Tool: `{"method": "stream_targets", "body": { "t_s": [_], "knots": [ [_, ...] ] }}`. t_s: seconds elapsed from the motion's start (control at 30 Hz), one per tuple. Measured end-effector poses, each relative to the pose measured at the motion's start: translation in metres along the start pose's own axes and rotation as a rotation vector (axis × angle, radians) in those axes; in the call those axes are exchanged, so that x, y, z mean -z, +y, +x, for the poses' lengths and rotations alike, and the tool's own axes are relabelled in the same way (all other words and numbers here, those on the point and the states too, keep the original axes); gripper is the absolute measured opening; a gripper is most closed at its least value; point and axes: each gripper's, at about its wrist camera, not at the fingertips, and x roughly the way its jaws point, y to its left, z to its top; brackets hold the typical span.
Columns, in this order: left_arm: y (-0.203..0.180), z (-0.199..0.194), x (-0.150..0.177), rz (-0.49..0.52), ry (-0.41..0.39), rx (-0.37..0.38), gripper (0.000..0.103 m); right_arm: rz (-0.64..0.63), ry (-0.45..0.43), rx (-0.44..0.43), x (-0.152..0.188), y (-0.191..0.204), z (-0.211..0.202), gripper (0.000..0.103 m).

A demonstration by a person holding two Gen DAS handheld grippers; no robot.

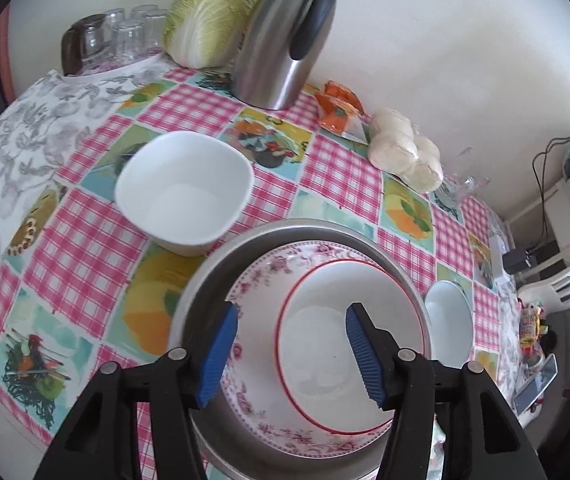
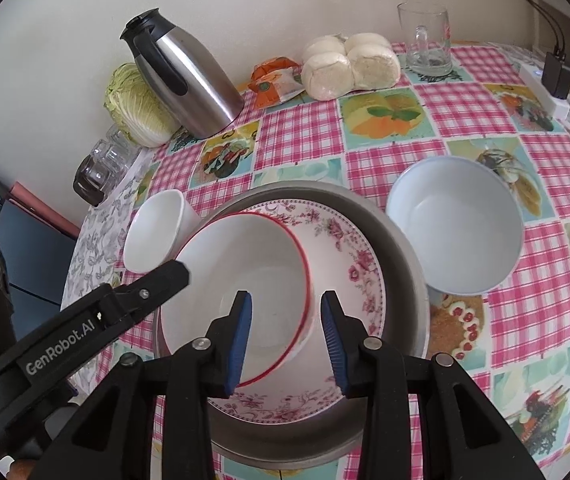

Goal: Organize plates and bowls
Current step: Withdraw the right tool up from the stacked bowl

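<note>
Red-rimmed bowl (image 2: 241, 280) nested on floral plate (image 2: 349, 264) in metal pan (image 2: 405, 248), frame centre. Ceramic: stiff, slick, breakable, moderately heavy; best pinched at rim. Right gripper (image 2: 287, 340) apart, straddling rim, not clamped. Left gripper (image 1: 291, 356) apart, empty.

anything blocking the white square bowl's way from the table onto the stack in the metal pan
Nothing visible does. The white square bowl sits right beside the metal pan, and the red-rimmed bowl on top is open, though the left gripper hovers over it.
</note>
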Motion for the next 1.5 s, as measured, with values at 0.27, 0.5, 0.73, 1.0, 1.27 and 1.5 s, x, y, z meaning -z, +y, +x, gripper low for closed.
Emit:
{"method": "stream_targets", "body": {
  "t_s": [0.27, 0.5, 0.73, 1.0, 1.27, 1.5],
  "knots": [
    [0.011, -0.001, 0.000, -0.016, -0.002, -0.104, 0.074, 0.025, -0.022, 0.066, -0.003, -0.011, -0.010, 0.068],
    [0.017, 0.005, 0.001, -0.023, 0.010, -0.195, 0.090, 0.018, -0.006, 0.115, -0.004, -0.017, -0.005, 0.083],
    [0.022, 0.003, 0.000, -0.032, -0.014, -0.246, 0.103, -0.015, -0.034, 0.133, -0.003, -0.014, -0.008, 0.094],
    [0.026, -0.005, -0.002, -0.016, -0.094, -0.323, 0.103, -0.033, -0.069, 0.139, -0.002, -0.014, -0.011, 0.096],
    [0.030, -0.017, -0.005, -0.005, -0.175, -0.371, 0.103, -0.038, -0.128, 0.117, -0.002, -0.011, -0.016, 0.097],
    [0.031, -0.024, -0.007, 0.020, -0.241, -0.374, 0.103, -0.074, -0.230, 0.112, 0.002, -0.004, -0.024, 0.097]
  ]
}}
